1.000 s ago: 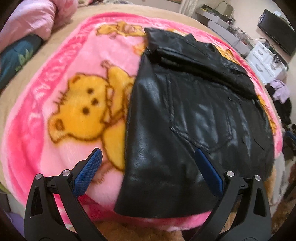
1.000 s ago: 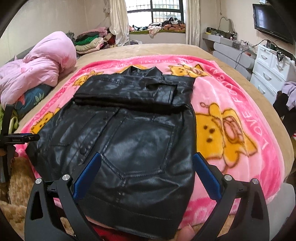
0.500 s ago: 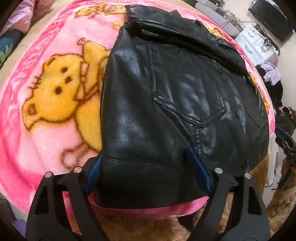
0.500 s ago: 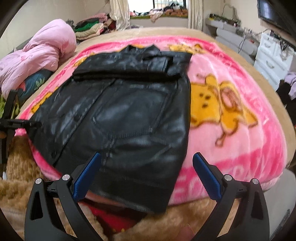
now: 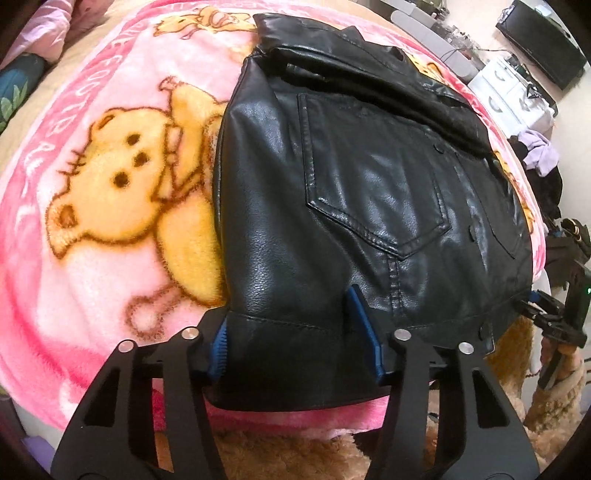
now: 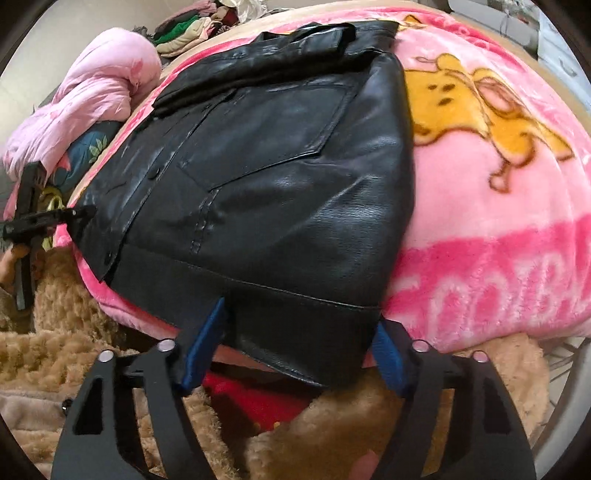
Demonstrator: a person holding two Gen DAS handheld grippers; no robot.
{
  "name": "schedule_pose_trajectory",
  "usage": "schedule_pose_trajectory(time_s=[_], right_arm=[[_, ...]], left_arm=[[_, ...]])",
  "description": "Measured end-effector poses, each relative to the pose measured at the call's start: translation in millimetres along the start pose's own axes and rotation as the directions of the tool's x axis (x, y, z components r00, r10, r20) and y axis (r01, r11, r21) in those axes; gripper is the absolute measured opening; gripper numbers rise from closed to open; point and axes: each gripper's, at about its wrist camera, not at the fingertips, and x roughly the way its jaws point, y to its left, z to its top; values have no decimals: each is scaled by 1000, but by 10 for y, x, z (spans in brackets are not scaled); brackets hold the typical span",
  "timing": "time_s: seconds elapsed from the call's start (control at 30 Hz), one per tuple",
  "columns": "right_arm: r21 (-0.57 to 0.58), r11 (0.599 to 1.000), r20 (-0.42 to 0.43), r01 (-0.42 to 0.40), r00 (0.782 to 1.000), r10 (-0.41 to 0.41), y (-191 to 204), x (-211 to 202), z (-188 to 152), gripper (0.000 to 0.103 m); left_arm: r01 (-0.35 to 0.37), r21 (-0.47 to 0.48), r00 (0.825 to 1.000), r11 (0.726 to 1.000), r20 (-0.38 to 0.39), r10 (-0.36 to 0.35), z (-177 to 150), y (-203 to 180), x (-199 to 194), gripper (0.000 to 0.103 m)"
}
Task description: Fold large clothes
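A black leather jacket point(image 5: 362, 192) lies flat on a pink bear-print blanket point(image 5: 110, 177), sleeves folded across its top. My left gripper point(image 5: 291, 328) is open, its blue fingers straddling the jacket's left hem corner. The jacket also shows in the right wrist view point(image 6: 280, 177). My right gripper point(image 6: 299, 332) is open, one blue finger on top of the hem, the other at its right corner. The left gripper shows at the jacket's far corner in the right wrist view point(image 6: 40, 221).
A pink quilt point(image 6: 92, 107) and stacked clothes point(image 6: 184, 33) lie at the bed's far left. A brown fluffy cover point(image 6: 66, 325) hangs below the blanket edge. White drawers point(image 5: 513, 88) and a TV point(image 5: 543, 55) stand to the right.
Both grippers have moved down and forward to the jacket's hem. Their fingers now straddle the two bottom corners, with the jaws narrower than before.
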Motion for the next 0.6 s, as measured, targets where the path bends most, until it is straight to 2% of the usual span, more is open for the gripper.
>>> schedule_pose_trajectory(time_s=[0.07,0.1,0.17,0.2,0.23,0.37,0.47,0.6], right_arm=[[-15,999,36,-30,999,31,13,-104,46,39],[-24,999,58,-42,997,43,16,-163,67,32],[-36,996,106,-83,991,87,22,-316,135,24],[-39,994,127,-105,986,109,25,-375,174,20],[-45,991,153,-123,980,128,35,-439,228,19],[-56,984,234,-172,955,180,68,-597,442,15],[-68,980,286,-185,938,197,93,-698,639,14],[-75,981,354,-180,915,195,64,-863,904,13]], left_arm=[[-3,4,1000,1000,19,3,-2,-11,-47,35],[-14,16,999,1000,45,13,-8,-32,-106,27],[-20,42,995,999,93,16,-10,-84,-221,17],[-3,49,992,999,125,-3,12,-122,-304,11],[14,46,990,999,142,-21,42,-139,-351,8],[65,41,977,997,201,-72,203,-194,-489,7],[119,18,956,993,267,-120,393,-173,-634,7],[153,15,929,988,338,-149,625,-263,-765,7]])
